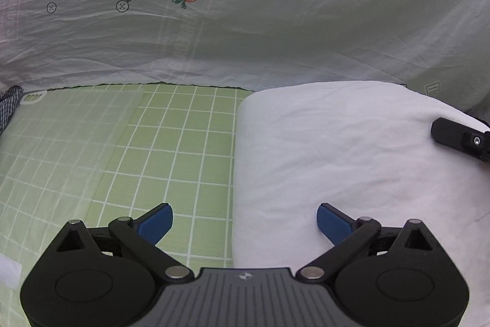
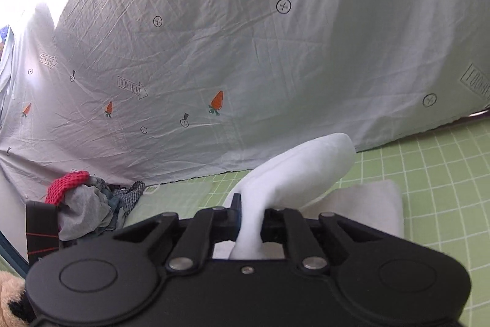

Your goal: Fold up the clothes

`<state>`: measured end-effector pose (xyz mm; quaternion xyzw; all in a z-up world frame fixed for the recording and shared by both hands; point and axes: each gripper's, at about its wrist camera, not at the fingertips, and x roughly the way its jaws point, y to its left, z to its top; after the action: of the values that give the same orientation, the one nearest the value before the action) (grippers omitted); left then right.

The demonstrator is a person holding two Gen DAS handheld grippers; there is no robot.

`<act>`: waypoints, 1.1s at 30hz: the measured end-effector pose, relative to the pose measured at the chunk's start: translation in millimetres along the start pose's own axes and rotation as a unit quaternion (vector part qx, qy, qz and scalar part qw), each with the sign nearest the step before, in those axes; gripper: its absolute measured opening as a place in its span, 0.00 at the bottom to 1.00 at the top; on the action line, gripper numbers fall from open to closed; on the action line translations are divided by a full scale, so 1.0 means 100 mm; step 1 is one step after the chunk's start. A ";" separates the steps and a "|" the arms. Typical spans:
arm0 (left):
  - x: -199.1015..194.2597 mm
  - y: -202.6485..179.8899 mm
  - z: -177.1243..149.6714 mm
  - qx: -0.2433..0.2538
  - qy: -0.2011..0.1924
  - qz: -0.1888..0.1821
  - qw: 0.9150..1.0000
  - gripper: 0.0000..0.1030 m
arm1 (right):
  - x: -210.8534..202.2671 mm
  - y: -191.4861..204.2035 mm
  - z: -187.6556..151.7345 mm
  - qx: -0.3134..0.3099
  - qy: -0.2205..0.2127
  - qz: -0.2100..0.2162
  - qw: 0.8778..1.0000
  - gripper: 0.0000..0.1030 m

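Observation:
A white garment [image 1: 352,161] lies folded on the green checked mat [image 1: 171,149]. My left gripper [image 1: 245,222] is open and empty, its blue pads [image 1: 156,222] straddling the garment's left edge just above it. My right gripper [image 2: 249,219] is shut on a fold of the white garment [image 2: 300,167] and lifts it off the rest of the cloth [image 2: 367,204]. The right gripper's finger shows at the right edge of the left wrist view [image 1: 459,140], resting on the garment.
A pale sheet printed with carrots [image 1: 245,5] hangs behind the mat. A pile of other clothes [image 2: 88,204] with a red knit piece lies at the left, next to a black box [image 2: 39,232]. A clear plastic sheet [image 1: 61,143] lies on the mat's left.

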<state>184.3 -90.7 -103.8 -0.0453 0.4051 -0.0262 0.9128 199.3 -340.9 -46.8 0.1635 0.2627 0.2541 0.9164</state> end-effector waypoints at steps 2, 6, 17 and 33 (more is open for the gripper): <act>0.10 -0.06 -0.06 0.010 0.017 -0.004 1.000 0.97 | -0.01 -0.20 -0.08 0.024 0.014 -0.040 0.999 0.09; 0.36 -0.10 -0.24 0.007 0.062 -0.021 0.998 0.97 | 0.17 -0.89 -0.44 0.165 0.109 -0.123 0.973 0.54; 0.72 0.19 -0.30 -0.068 0.107 -0.111 0.986 1.00 | 0.30 -1.20 -0.59 0.225 0.120 -0.092 0.963 0.86; 0.62 0.28 -0.36 -0.139 0.095 -0.192 0.967 0.57 | 0.28 -0.49 -0.50 0.204 0.091 -0.096 0.970 0.28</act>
<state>199.6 -70.4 -176.1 -0.2457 0.4738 -0.1485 0.8325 210.2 -357.1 -120.0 0.2973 0.4053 0.1201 0.8561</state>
